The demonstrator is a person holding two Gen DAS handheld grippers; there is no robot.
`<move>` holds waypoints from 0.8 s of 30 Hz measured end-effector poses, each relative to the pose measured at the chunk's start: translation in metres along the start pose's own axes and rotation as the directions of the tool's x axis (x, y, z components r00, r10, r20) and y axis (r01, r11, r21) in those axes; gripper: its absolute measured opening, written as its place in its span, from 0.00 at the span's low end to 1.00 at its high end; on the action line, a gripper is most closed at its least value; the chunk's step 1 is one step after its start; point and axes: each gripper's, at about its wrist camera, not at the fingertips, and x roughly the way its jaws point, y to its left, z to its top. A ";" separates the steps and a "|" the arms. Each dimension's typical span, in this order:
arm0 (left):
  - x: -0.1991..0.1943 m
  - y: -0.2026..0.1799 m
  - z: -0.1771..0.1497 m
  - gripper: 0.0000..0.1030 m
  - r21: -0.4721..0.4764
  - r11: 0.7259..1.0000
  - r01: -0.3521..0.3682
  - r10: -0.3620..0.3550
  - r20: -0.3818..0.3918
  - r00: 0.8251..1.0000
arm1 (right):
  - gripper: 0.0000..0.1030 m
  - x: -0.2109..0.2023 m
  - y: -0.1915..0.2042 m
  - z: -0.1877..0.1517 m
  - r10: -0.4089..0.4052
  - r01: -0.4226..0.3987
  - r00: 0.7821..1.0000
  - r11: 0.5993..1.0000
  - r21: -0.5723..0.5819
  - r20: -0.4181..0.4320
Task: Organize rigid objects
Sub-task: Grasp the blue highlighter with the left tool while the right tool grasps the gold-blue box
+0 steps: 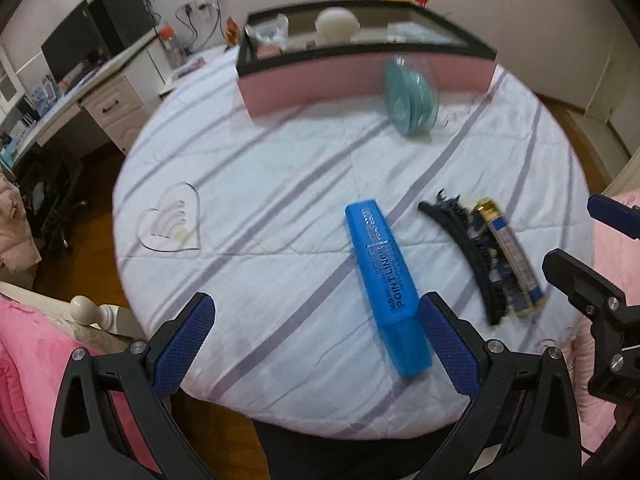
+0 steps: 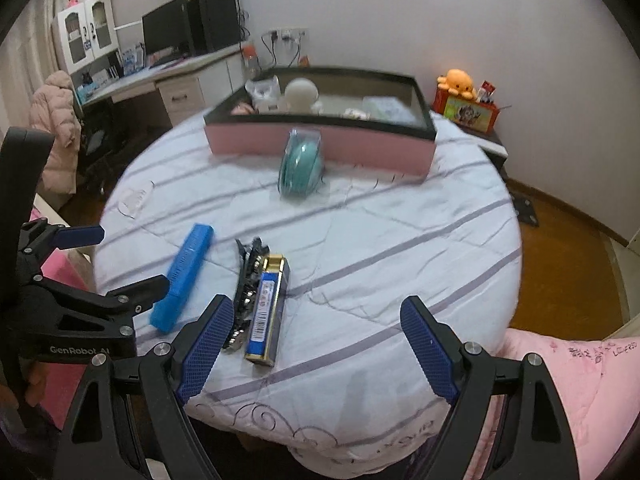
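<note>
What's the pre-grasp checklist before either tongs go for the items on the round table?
1. Left tongs open, empty: ok.
2. Right tongs open, empty: ok.
3. Blue plastic highlighter pen lying apart from other items: ok.
4. Black toothed hair clip separate from blue-and-gold rectangular box: not ok, they touch.
5. Pink tray with black rim has free space: ok.
6. Teal round disc in clear packaging stable: cannot tell.

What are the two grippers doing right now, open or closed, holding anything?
Left gripper: open, holding nothing; the blue marker lies on the table by one of its fingers.
Right gripper: open, holding nothing.
</note>
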 end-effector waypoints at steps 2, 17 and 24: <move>0.005 -0.002 0.000 1.00 0.000 0.999 0.042 -0.042 -0.010 0.999 | 0.84 0.011 0.001 -0.001 0.010 -0.010 1.000 1.000 -0.009 -0.028; 0.009 -0.003 -0.009 0.59 0.041 0.995 0.087 -0.089 0.045 0.995 | 0.67 0.041 -0.012 0.000 0.065 -0.064 0.996 0.998 0.014 -0.062; 0.011 0.003 -0.005 0.64 0.019 0.994 0.108 -0.108 0.033 0.994 | 0.64 0.035 -0.021 0.001 0.052 -0.051 0.997 0.999 0.017 -0.060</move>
